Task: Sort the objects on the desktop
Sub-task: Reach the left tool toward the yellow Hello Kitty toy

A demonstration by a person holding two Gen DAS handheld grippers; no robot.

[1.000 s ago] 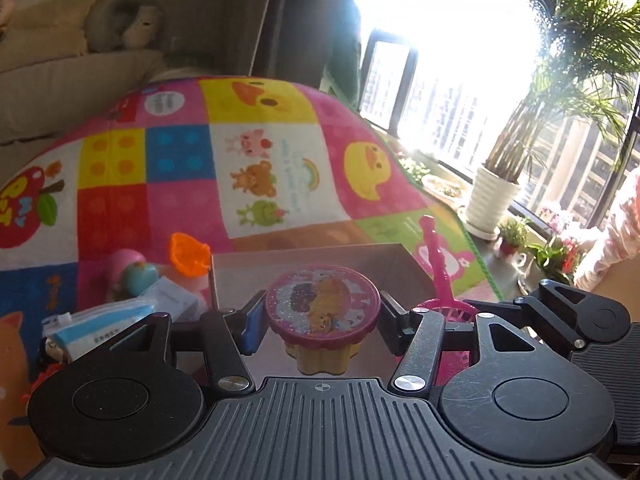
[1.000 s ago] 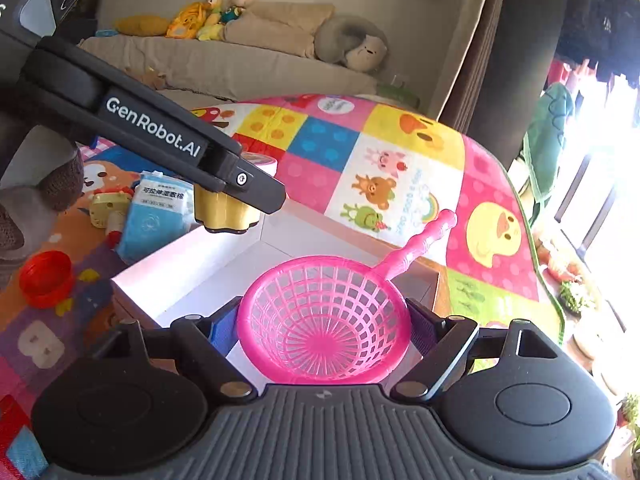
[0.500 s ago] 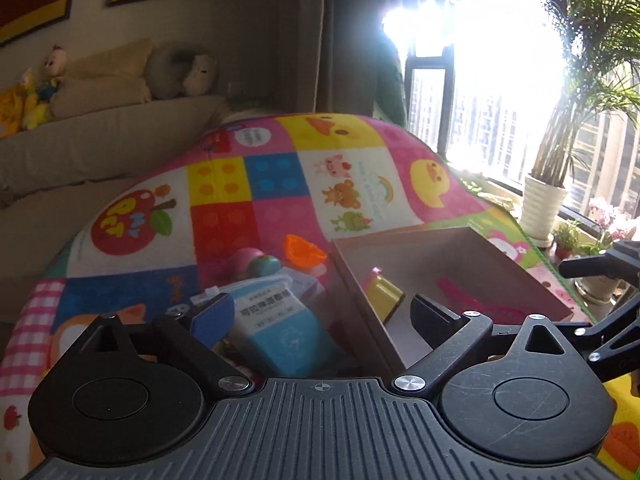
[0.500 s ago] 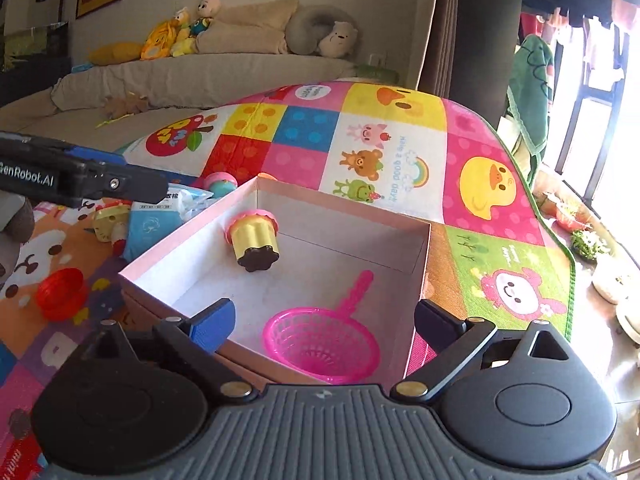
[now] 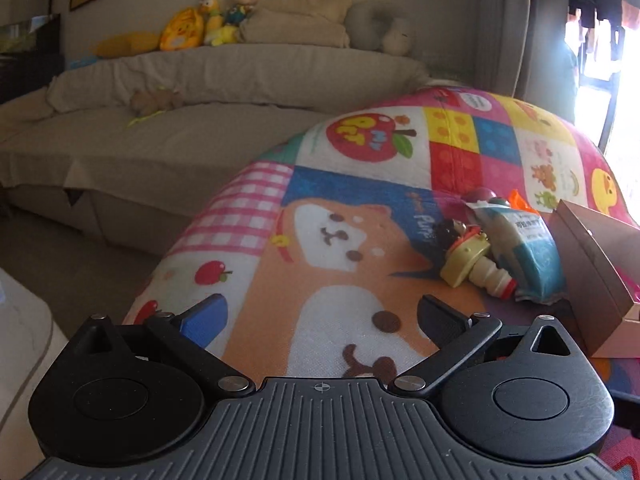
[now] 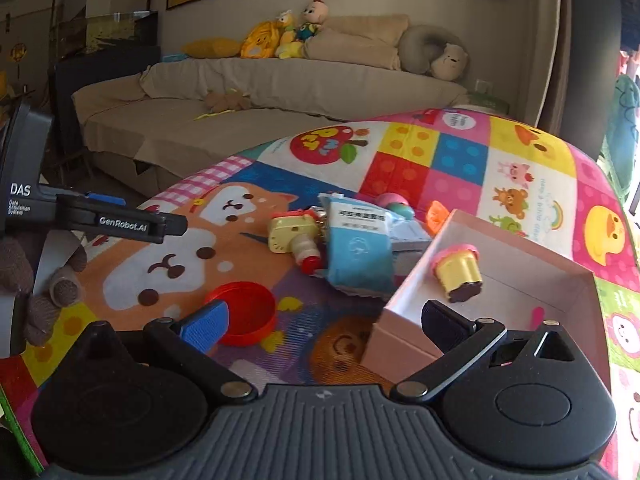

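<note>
Toy camera point(image 6: 294, 236) lay ahead of the right gripper point(image 6: 324, 320) beside the soft blue packet point(image 6: 358, 256); light, rigid, best gripped across its body; both grippers' fingers spread wide, empty

I saw a soft printed cloth mat point(image 6: 460, 160), a matt cardboard box point(image 6: 404, 344), a glossy red plastic lid point(image 6: 250, 312) and a shiny plastic pouch point(image 6: 356, 248).

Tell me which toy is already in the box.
The yellow cupcake toy with the pink top, lying tipped inside the pink box. The yellow toy camera and red lid lie outside, on the mat.
</note>
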